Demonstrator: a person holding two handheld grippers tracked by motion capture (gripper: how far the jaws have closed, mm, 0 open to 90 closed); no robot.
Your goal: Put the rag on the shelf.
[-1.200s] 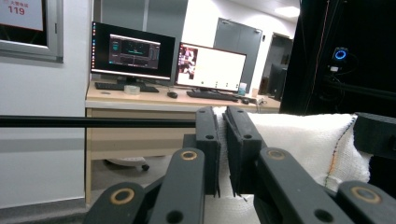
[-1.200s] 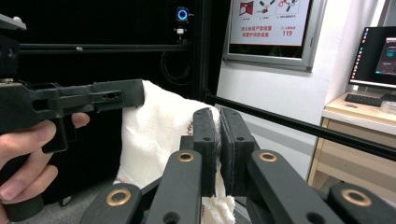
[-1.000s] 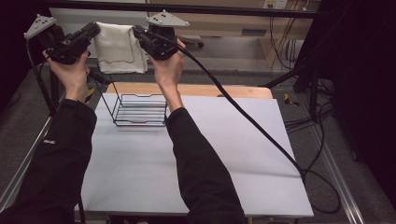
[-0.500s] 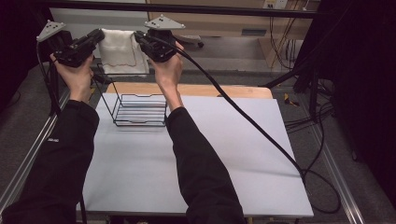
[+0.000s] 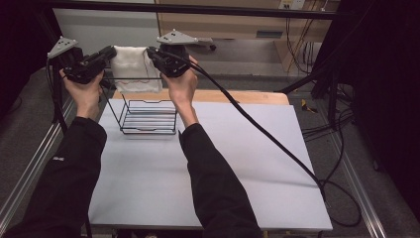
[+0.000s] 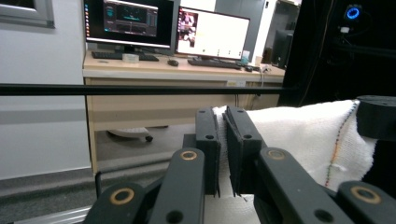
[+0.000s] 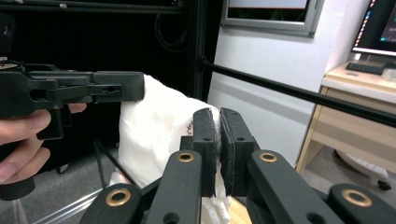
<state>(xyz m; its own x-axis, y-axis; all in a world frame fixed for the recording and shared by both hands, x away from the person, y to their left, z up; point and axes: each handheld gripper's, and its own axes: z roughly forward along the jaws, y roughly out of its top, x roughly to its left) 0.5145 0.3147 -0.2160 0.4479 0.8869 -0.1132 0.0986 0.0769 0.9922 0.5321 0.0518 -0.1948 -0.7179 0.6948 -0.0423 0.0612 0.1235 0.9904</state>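
Between my two grippers the white cloth [image 5: 132, 68] now hangs narrower than a second ago, because my left gripper [image 5: 110, 52] sits further right than it did, closer to my right gripper [image 5: 150, 52]. My left hand [image 5: 85, 90] is also a touch lower and nearer the wire basket [image 5: 147, 117], so the cloth's lower edge now drapes just above the basket's far rim.

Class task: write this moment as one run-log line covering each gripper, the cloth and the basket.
left gripper: shut on white knitted cloth | right gripper: shut on cloth | cloth: stretched between, above black wire basket | basket: on table
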